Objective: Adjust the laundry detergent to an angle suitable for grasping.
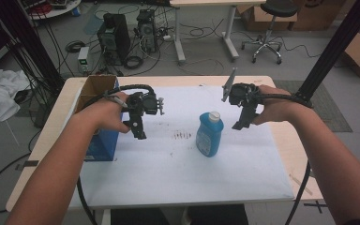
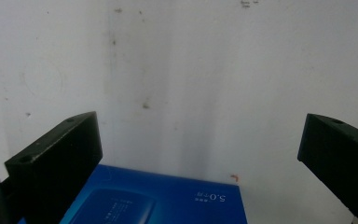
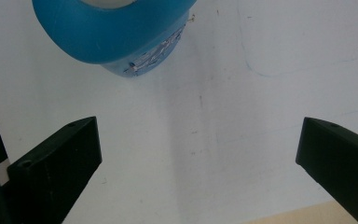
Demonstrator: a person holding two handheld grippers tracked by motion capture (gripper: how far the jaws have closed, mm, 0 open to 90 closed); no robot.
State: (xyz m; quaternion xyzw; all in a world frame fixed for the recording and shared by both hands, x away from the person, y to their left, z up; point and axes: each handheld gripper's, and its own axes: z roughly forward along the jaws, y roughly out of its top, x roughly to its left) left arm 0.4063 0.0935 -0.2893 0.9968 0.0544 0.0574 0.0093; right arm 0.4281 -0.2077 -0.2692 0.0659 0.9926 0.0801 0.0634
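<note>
A blue bottle (image 1: 209, 134) with a white cap stands upright near the middle of the white sheet (image 1: 178, 173). My right gripper (image 1: 240, 123) hovers just right of it, pointing down, jaws wide apart and empty; in the right gripper view (image 3: 200, 158) the bottle (image 3: 116, 32) sits beyond the jaws at the top left. My left gripper (image 1: 138, 131) hangs left of the bottle beside a blue box (image 1: 102, 143), also open and empty. The left gripper view (image 2: 200, 158) looks down on the sheet with the blue box (image 2: 158, 200) at the bottom edge.
An open cardboard box (image 1: 93, 89) sits at the table's back left, behind the blue box. Small reddish stains (image 1: 183, 135) mark the sheet between the grippers. Beyond the table are computer towers (image 1: 115, 35), cables and a stool (image 1: 269, 28) on the floor.
</note>
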